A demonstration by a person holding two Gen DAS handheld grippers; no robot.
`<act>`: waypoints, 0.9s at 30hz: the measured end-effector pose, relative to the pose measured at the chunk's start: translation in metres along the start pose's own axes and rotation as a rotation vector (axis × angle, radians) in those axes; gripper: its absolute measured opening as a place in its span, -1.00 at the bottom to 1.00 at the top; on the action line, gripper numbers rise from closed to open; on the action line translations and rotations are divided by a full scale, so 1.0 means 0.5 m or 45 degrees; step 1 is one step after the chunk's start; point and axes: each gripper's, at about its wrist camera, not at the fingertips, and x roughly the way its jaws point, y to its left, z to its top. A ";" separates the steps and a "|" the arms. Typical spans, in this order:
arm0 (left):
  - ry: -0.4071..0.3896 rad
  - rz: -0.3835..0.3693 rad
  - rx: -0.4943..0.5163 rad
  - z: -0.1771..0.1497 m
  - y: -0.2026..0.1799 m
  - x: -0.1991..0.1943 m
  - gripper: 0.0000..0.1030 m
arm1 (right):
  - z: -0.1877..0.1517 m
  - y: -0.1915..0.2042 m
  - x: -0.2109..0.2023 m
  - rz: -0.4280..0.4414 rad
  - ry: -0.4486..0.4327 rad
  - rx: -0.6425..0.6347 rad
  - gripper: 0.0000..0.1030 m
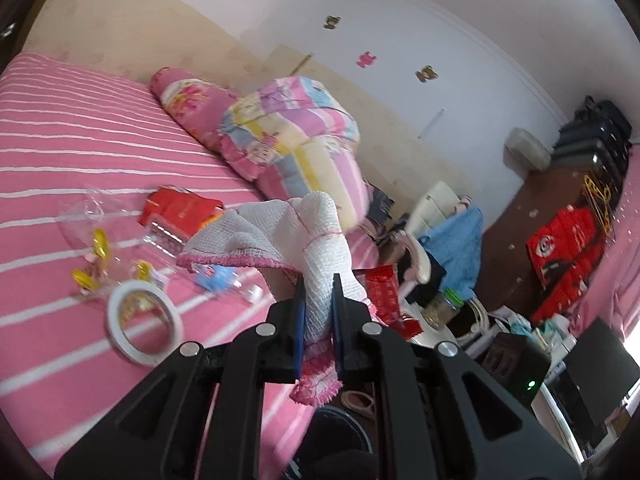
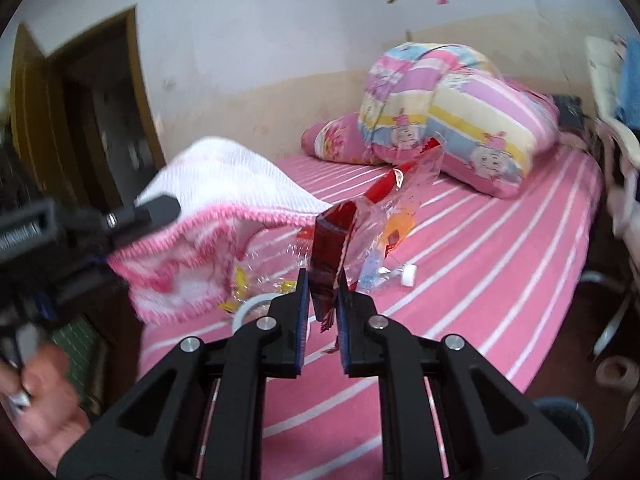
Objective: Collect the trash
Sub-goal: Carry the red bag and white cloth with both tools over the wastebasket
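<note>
My left gripper (image 1: 318,284) is shut on a white cloth with pink trim (image 1: 304,228), held above the pink striped bed (image 1: 60,152); the cloth also shows in the right wrist view (image 2: 224,184). My right gripper (image 2: 323,276) is shut on a red wrapper (image 2: 332,248), held above the bed (image 2: 500,264); the wrapper also shows in the left wrist view (image 1: 382,292). On the bed lie clear plastic wrap (image 1: 92,216), a red packet (image 1: 180,206), yellow scraps (image 1: 100,240), a tape roll (image 1: 140,324) and a crushed clear bottle with a white cap (image 2: 408,274).
A folded quilt (image 1: 296,136) and pillow (image 1: 184,96) sit at the bed's head. A dark bin (image 1: 340,432) stands by the bed edge below my left gripper; a bin (image 2: 564,420) shows at lower right. Cluttered furniture (image 1: 452,240) fills the right.
</note>
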 end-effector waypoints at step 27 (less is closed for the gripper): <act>0.713 -0.076 0.063 -0.352 -0.258 0.269 -0.80 | -0.229 -0.349 -0.308 -0.461 0.212 0.066 -0.74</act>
